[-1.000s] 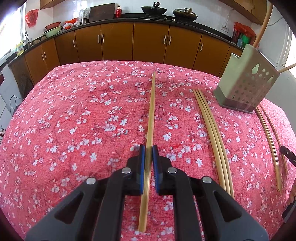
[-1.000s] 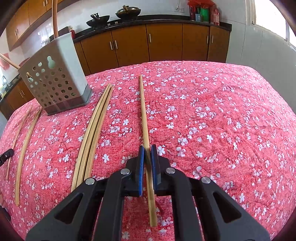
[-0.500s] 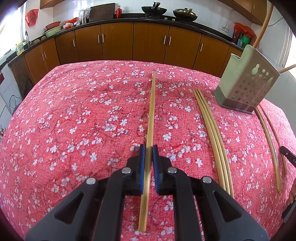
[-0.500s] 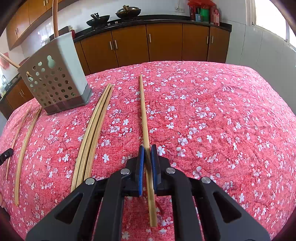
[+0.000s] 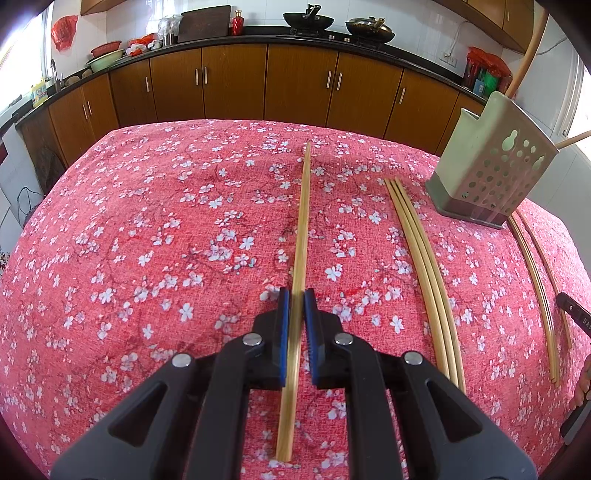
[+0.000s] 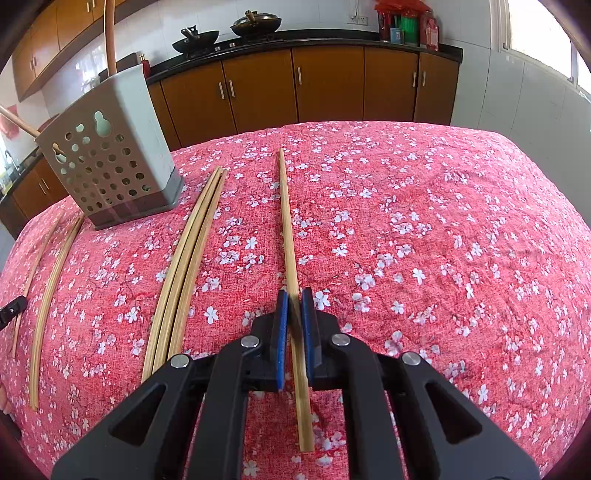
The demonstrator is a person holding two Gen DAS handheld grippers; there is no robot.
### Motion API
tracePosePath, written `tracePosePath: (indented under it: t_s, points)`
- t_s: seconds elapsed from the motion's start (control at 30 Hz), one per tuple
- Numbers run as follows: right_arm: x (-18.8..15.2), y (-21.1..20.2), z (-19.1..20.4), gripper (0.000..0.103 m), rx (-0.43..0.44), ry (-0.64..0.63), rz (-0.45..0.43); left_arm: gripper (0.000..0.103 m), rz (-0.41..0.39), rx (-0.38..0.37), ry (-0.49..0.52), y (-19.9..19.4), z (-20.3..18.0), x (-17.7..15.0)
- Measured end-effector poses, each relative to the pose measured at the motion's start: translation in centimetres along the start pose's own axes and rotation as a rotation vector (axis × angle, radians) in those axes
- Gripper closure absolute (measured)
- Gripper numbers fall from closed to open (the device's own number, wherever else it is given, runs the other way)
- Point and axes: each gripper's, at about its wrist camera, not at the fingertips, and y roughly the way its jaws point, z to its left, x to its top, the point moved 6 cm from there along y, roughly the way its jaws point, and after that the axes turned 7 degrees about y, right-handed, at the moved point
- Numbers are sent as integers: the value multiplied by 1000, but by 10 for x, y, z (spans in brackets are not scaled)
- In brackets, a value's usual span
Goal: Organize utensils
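My left gripper (image 5: 297, 295) is shut on a bamboo chopstick (image 5: 302, 221) that lies lengthwise on the red floral tablecloth (image 5: 147, 240). My right gripper (image 6: 294, 294) is shut on another bamboo chopstick (image 6: 286, 221) in the same way. A grey perforated utensil holder stands to the right in the left wrist view (image 5: 491, 170) and to the left in the right wrist view (image 6: 107, 162). A bundle of three chopsticks (image 5: 424, 258) (image 6: 188, 266) lies between holder and gripped stick. Two more chopsticks (image 5: 535, 280) (image 6: 48, 288) lie beyond the holder.
Long wooden handles (image 6: 109, 37) stick out of the holder. Brown kitchen cabinets (image 5: 295, 85) with woks (image 5: 308, 16) on the counter run behind the table. The other gripper's black tip shows at each view's edge (image 5: 576, 317) (image 6: 11, 308).
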Motion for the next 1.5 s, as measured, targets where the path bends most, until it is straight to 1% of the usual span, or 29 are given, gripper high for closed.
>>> tracePosePath:
  t_s: [0.77, 0.87, 1.0, 1.07, 1.13, 1.2, 1.37, 1.5]
  points:
    - [0, -1, -1, 94, 0, 0, -1, 91, -3, -14, -5, -2, -3, 2]
    - [-2, -2, 0, 94, -2, -11, 0, 91, 4, 2, 32, -8, -7, -3]
    - [-6, -6, -2, 94, 13, -4, 3, 90, 3, -5, 42, -17, -10, -14]
    - [-6, -6, -2, 95, 17, -3, 3, 93, 5, 3, 53, -19, -12, -15]
    - [-5, -8, -3, 95, 12, -12, 0, 94, 5, 19, 76, -21, -14, -13]
    - [-1, -21, -2, 95, 13, -25, -45, 94, -28, 20, 89, -32, -15, -9]
    - [25, -64, 2, 96, 26, -47, -185, 94, -176, 18, 114, -84, -23, 24]
    - [52, -100, 10, 96, 53, -46, -298, 94, -285, -9, 83, -121, -23, 56]
